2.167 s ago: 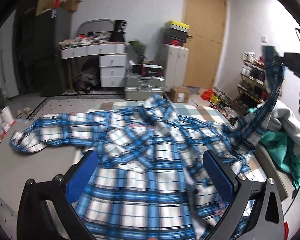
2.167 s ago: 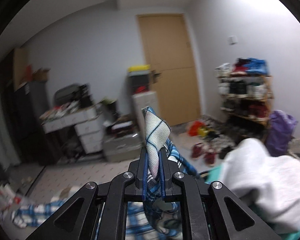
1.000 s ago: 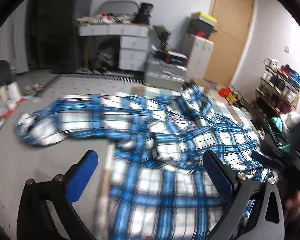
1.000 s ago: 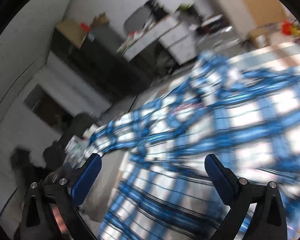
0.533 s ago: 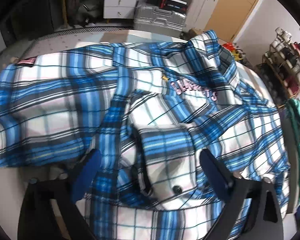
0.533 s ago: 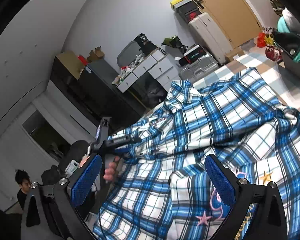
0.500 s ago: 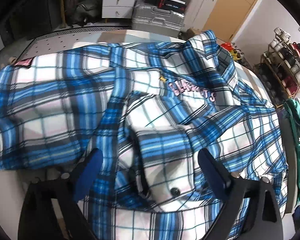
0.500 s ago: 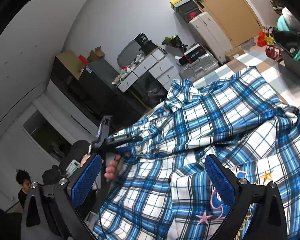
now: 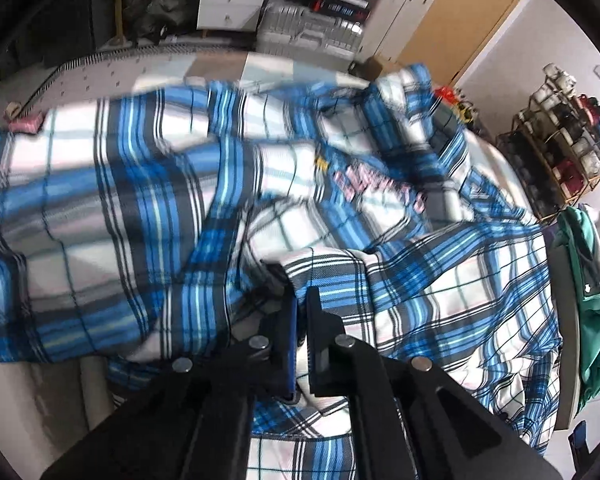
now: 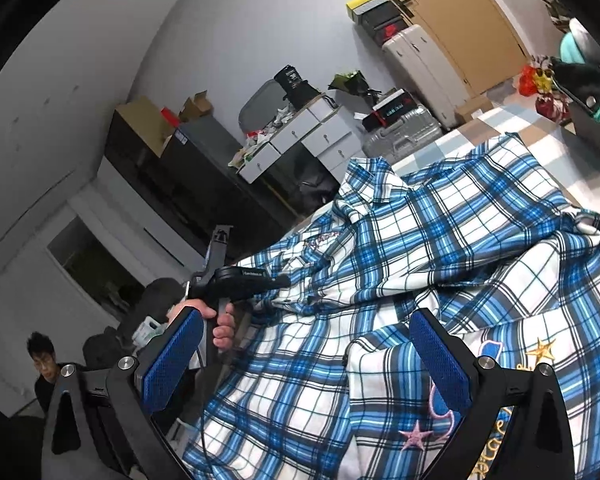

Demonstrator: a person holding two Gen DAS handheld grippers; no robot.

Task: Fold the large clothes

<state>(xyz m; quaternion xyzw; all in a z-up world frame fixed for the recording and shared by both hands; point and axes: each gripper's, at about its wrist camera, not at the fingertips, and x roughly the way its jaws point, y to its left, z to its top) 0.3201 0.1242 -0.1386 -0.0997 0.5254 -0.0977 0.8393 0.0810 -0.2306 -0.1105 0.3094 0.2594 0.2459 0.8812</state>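
Note:
A large blue and white plaid shirt (image 9: pixel 148 216) lies spread over the work surface and fills both views (image 10: pixel 440 248). My left gripper (image 9: pixel 299 304) is shut on a fold of the plaid shirt near its middle; it also shows in the right wrist view (image 10: pixel 278 282), pinching the cloth at the shirt's left side. My right gripper (image 10: pixel 308 356) is open and empty, held above the shirt's lower front, where pink and gold star embroidery (image 10: pixel 416 436) shows.
Green and grey clothes (image 9: pixel 592 280) are piled at the shirt's right. White drawers (image 10: pixel 300 140), a silver suitcase (image 9: pixel 308 28), a shoe rack (image 9: pixel 568 148) and a wooden door (image 10: pixel 460 20) stand behind. A person (image 10: pixel 46 372) sits low at the left.
My left gripper has closed on a fold of the shirt; half a second ago its fingers stood wide apart over the cloth. My right gripper let go of the sleeve earlier and stays open.

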